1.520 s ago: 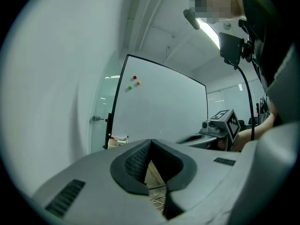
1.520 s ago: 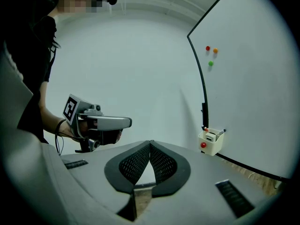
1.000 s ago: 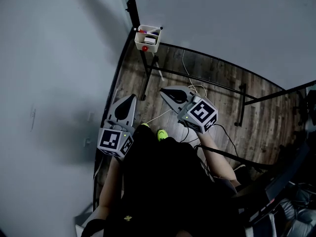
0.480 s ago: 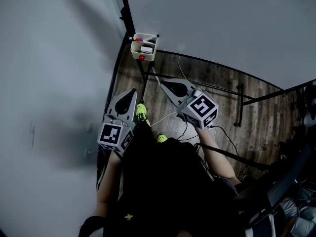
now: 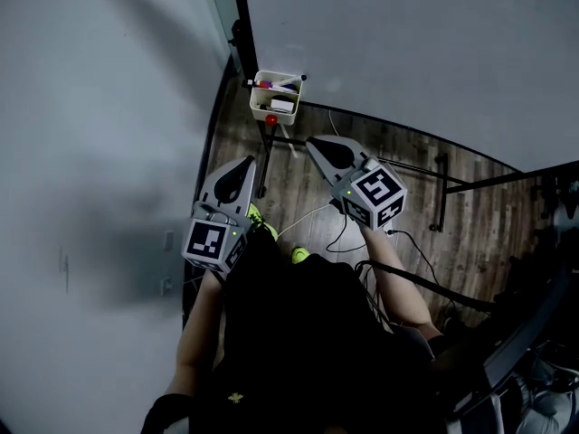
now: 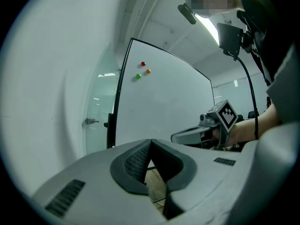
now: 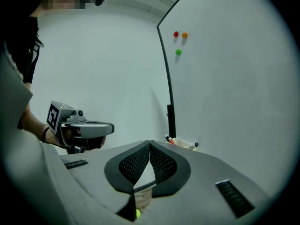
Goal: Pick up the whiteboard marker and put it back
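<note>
A small white tray [image 5: 275,99] hangs on the whiteboard's frame and holds several markers [image 5: 270,85]. In the right gripper view the tray [image 7: 181,145] shows just beyond my jaws, with a black-capped marker [image 7: 194,145] sticking out. My left gripper [image 5: 243,164] is shut and empty, below and left of the tray. The right gripper [image 5: 311,141] is also shut and empty, pointing up toward the tray from its lower right. In their own views the left gripper [image 6: 150,142] and the right gripper [image 7: 150,143] have tips that meet with nothing between.
The whiteboard [image 5: 407,52] fills the upper right, a plain wall [image 5: 99,152] the left. Black stand legs [image 5: 443,193] and cables [image 5: 335,233] lie on the wooden floor [image 5: 407,206]. Three coloured magnets [image 7: 178,51] sit high on the board. Yellow-green shoes [image 5: 263,226] show below.
Both grippers have moved forward toward the tray, and the gap between the right gripper's tip and the tray has shrunk. Both stay shut and empty.
</note>
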`<control>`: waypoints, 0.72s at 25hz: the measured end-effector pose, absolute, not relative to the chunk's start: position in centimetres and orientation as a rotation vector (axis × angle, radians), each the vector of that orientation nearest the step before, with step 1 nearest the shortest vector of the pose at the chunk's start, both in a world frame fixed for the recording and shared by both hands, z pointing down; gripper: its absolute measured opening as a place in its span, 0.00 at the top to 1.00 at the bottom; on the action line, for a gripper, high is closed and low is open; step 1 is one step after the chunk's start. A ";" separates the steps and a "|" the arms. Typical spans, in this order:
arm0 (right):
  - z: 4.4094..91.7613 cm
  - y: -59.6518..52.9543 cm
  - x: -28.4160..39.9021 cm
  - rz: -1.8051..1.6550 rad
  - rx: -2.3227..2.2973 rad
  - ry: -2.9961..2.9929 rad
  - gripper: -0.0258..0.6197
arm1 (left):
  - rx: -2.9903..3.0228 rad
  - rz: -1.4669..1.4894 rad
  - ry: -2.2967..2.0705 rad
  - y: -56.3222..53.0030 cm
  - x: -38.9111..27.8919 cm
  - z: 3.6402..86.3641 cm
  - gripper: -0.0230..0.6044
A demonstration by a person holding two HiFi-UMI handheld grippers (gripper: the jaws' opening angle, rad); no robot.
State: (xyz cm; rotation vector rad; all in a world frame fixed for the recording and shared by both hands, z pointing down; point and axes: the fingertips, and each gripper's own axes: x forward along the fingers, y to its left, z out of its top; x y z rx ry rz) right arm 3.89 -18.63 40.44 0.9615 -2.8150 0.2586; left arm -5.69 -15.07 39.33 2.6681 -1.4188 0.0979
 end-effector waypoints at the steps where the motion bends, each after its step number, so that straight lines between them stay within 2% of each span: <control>1: 40.5 -19.3 3.7 0.260 0.980 -2.809 0.92 | 2.675 0.097 -1.406 -15.7 -5.9 39.3 0.91; 12: 42.0 -24.7 2.7 0.259 1.092 -2.730 0.91 | 2.722 0.137 -1.296 -21.0 -6.6 40.3 0.91; 18: 43.7 -27.6 3.5 0.289 1.138 -2.680 0.87 | 2.689 0.138 -1.276 -22.1 -6.4 41.9 0.91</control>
